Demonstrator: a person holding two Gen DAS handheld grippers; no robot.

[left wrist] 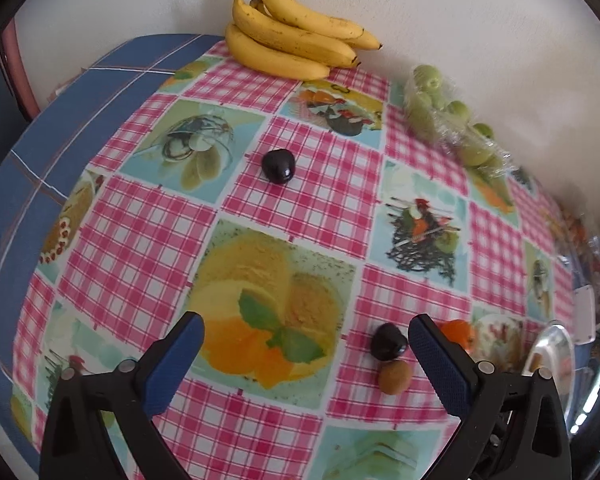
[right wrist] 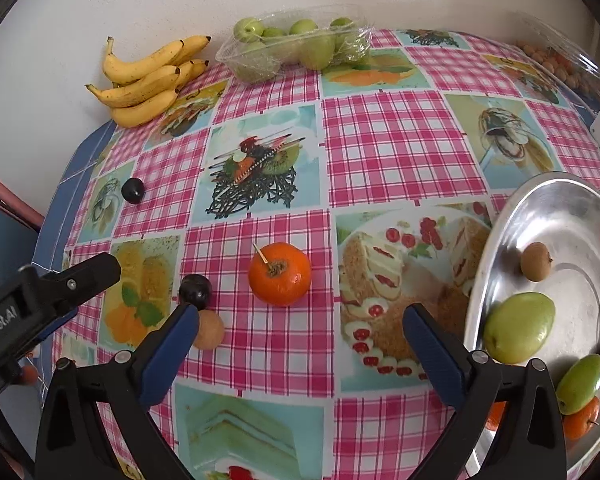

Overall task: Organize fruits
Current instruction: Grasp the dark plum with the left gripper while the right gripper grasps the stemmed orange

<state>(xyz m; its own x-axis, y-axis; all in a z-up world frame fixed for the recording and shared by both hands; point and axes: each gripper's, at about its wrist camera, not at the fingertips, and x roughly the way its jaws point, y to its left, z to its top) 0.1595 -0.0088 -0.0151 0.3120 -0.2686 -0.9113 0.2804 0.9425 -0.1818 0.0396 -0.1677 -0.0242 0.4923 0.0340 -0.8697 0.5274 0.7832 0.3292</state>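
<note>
Orange round tangerine sits on checked counter just ahead of right gripper, centred btwn jaws; both grippers' jaws apart, empty; left gripper farther off.

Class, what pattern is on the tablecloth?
Pink-and-white check with food-picture squares on the tablecloth; clearest from the right wrist.

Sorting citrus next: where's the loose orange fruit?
Right wrist view: the orange fruit sits mid-table on the checked cloth, ahead of the open right gripper, right of the dark plum.
</note>
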